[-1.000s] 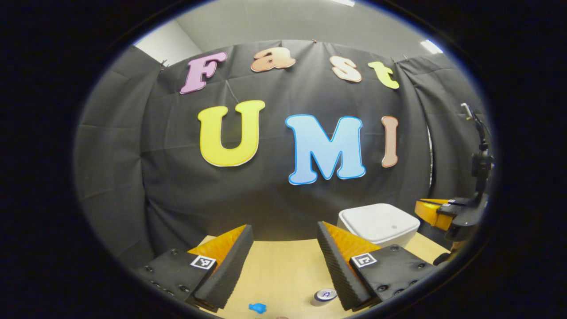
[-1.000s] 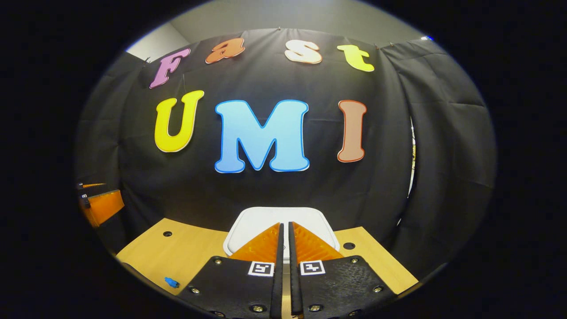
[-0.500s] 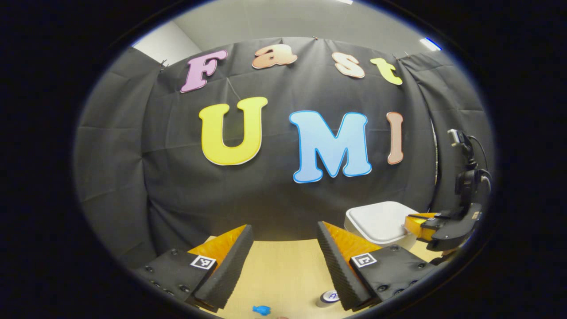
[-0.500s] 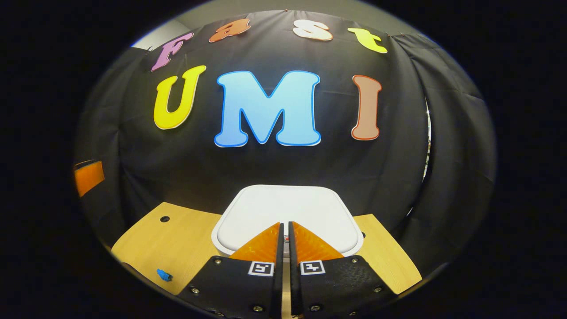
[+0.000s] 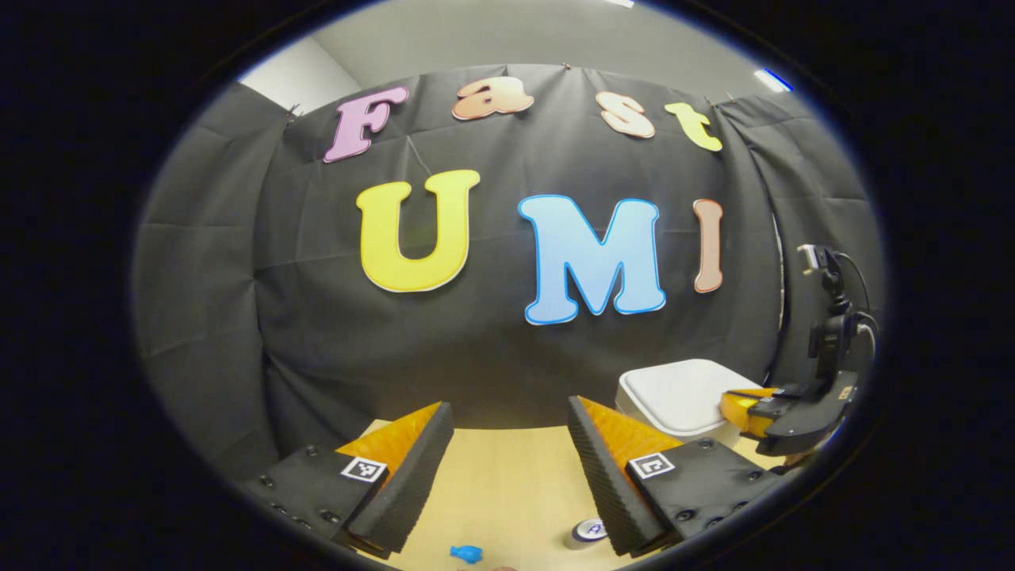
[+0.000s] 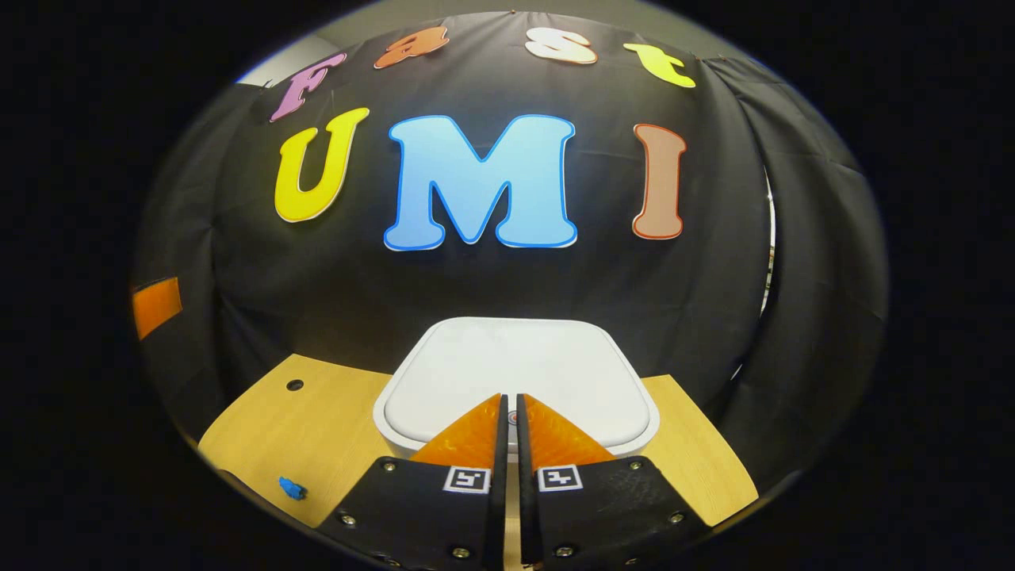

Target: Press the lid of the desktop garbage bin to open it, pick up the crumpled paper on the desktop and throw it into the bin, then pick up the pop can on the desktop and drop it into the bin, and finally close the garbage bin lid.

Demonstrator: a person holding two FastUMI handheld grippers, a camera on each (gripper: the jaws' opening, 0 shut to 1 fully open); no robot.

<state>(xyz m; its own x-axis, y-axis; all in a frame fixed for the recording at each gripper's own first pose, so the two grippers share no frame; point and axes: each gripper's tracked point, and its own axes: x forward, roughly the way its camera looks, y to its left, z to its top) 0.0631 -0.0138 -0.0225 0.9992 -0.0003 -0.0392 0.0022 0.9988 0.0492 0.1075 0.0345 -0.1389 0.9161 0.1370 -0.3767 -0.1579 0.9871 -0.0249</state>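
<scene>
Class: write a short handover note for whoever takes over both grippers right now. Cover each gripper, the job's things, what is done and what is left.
Right gripper: shut, empty, tips over the front of the bin lid, at its button.
Left gripper: open, empty, above the desktop.
Pop can: upright on the desktop by the left gripper's finger.
Lid is flat, closed. A small blue scrap lies nearby; whether it is the paper is unclear.
Done: nothing. Left: press lid open, bin paper, bin can, close lid.

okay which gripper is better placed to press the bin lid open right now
Right. The right gripper has its jaws shut and its tips over the near edge of the closed bin lid. The left gripper is open over bare desk, off to the side near the pop can.
</scene>
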